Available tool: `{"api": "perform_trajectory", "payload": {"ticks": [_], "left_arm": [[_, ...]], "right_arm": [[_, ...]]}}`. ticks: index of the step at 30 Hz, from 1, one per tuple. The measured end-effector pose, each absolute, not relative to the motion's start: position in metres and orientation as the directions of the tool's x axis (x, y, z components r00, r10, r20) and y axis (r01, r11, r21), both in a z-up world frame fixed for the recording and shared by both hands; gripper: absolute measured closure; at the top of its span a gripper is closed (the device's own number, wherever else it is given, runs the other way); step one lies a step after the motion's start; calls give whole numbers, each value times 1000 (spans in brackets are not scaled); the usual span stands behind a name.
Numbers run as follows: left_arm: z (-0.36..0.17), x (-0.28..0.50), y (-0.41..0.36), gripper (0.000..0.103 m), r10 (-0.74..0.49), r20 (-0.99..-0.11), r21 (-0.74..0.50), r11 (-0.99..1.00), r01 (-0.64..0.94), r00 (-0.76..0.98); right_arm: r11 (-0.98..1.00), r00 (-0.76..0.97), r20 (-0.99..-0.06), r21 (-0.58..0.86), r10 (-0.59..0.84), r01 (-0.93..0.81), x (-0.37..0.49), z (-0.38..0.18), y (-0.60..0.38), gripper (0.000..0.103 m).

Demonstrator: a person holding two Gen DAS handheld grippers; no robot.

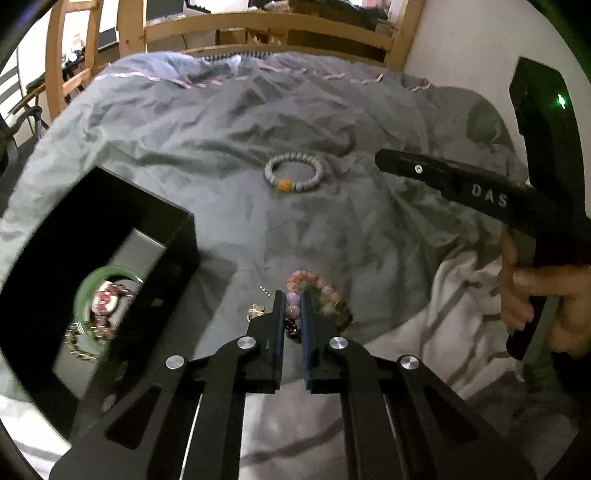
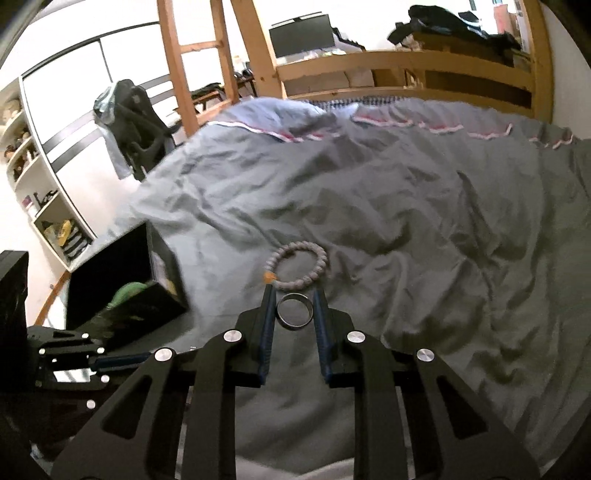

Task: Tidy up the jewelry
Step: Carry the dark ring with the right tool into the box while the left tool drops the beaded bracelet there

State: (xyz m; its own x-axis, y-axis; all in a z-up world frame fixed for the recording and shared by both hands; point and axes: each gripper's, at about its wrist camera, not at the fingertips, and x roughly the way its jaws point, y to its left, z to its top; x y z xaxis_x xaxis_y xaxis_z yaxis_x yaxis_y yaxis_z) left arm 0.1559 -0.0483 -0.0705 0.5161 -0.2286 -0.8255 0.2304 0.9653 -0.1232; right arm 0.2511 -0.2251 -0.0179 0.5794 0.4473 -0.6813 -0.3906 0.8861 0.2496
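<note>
1. Two tools over a bed with a wrinkled grey duvet [image 1: 229, 122]; wooden bed frame [image 1: 258, 26] at the far end, white wall to the right.
2. Left tool [image 1: 293, 308]: fingers nearly together, clamped on a pink-purple bead bracelet [image 1: 314, 295]. Two lilac beads sit between the pads; the rest of the loop curves off to the right and lies on the duvet.
3. Small silver charm with chain [image 1: 257, 309] lies just left of the left tool's tip, on the duvet.
4. Black box [image 1: 110, 266], open top, sits on the bed to the left of the left tool. Inside: a green bangle [image 1: 83, 291] and blurred pink and gold pieces; cannot tell what they are.
5. Right tool [image 2: 294, 310]: fingers part-way closed, clamped on a dark metal ring [image 2: 294, 311]. The ring's opening faces the camera, its band held at both sides by the pads.
6. Grey bead bracelet [image 2: 297, 265] with one orange bead lies flat on the duvet, just beyond the right tool's tips, well apart from the box. The orange bead sits near the left fingertip in the right wrist view.
7. From the left wrist view the right tool's black body, marked "DAS", comes in from the right, held in a hand [image 1: 532, 295], above the duvet and right of the grey bracelet.
</note>
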Motion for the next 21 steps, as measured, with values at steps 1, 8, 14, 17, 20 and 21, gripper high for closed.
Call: {"api": "perform_trajectory", "payload": {"ticks": [1, 8, 14, 17, 20, 21], "left_arm": [[-65, 154, -47, 95, -226, -822, -122, 966, 227, 523], [-19, 134, -36, 95, -221, -788, -123, 971, 204, 575], [12, 116, -25, 95, -192, -769, -97, 978, 187, 610], [23, 108, -17, 95, -182, -762, -95, 981, 172, 621], [35, 101, -8, 95, -167, -755, -86, 984, 156, 635], [38, 100, -4, 95, -161, -753, -82, 985, 152, 638]], "right_arm": [[884, 583, -676, 249, 451, -395, 248, -12, -225, 82], [872, 604, -642, 242, 473, -426, 227, 26, -222, 82], [866, 616, -622, 235, 484, -442, 213, 53, -222, 82], [859, 614, -617, 232, 493, -457, 205, 65, -217, 82], [853, 612, -614, 222, 499, -473, 199, 73, -211, 82], [849, 611, -611, 218, 503, -480, 196, 77, -207, 82]]}}
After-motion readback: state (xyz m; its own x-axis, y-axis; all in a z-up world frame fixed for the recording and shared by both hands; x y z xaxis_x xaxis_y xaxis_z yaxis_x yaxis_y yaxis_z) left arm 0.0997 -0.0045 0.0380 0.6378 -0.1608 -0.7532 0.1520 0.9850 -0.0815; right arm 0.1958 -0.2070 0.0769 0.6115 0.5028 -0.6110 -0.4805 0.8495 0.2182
